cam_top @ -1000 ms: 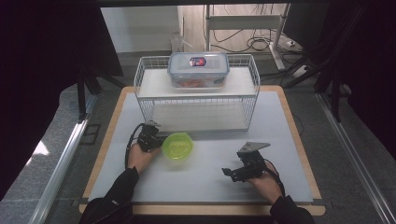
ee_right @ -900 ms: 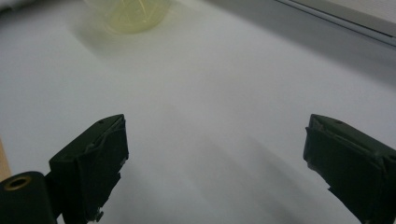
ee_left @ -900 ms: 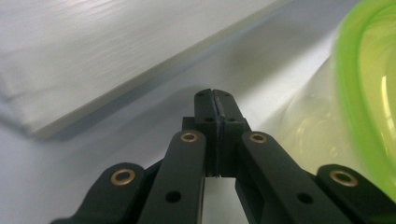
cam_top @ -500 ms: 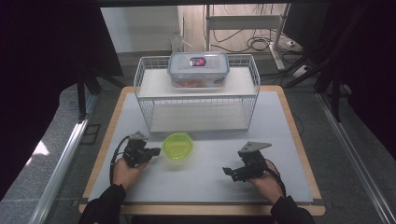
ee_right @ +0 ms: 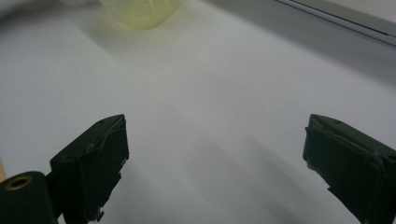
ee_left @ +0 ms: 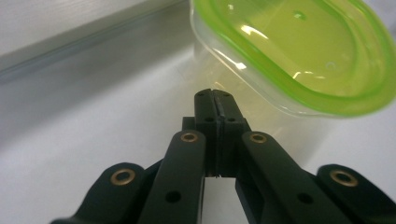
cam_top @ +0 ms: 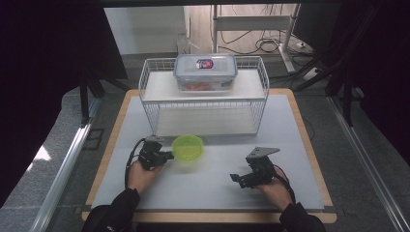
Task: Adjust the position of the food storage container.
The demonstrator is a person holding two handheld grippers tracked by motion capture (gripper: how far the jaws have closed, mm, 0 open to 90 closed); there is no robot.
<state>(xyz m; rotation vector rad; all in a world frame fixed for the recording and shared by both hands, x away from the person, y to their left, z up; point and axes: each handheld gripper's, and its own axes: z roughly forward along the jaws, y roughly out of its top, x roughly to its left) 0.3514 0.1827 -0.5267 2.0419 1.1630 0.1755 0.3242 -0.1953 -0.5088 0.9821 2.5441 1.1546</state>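
Observation:
A round clear tub with a lime-green lid (cam_top: 187,146) stands on the white mat in front of the wire rack. My left gripper (cam_top: 169,155) lies low on the mat just left of it, jaws shut with nothing between them. In the left gripper view the closed tips (ee_left: 215,99) point at the tub's clear wall (ee_left: 261,88), very near it; contact cannot be told. My right gripper (cam_top: 234,177) rests on the mat at the right, open and empty. In the right gripper view, that gripper (ee_right: 215,154) spans bare mat, and the tub (ee_right: 140,11) is a blur far ahead.
A white wire rack (cam_top: 145,89) stands at the back of the mat, a clear lidded storage box (cam_top: 205,71) with food on its top shelf. The white mat (cam_top: 290,145) lies on a wooden-edged table. Cables and a stand lie on the floor behind.
My left gripper drew back left and toward the near edge, then came right again to the tub's left side. The right gripper and the tub have kept still.

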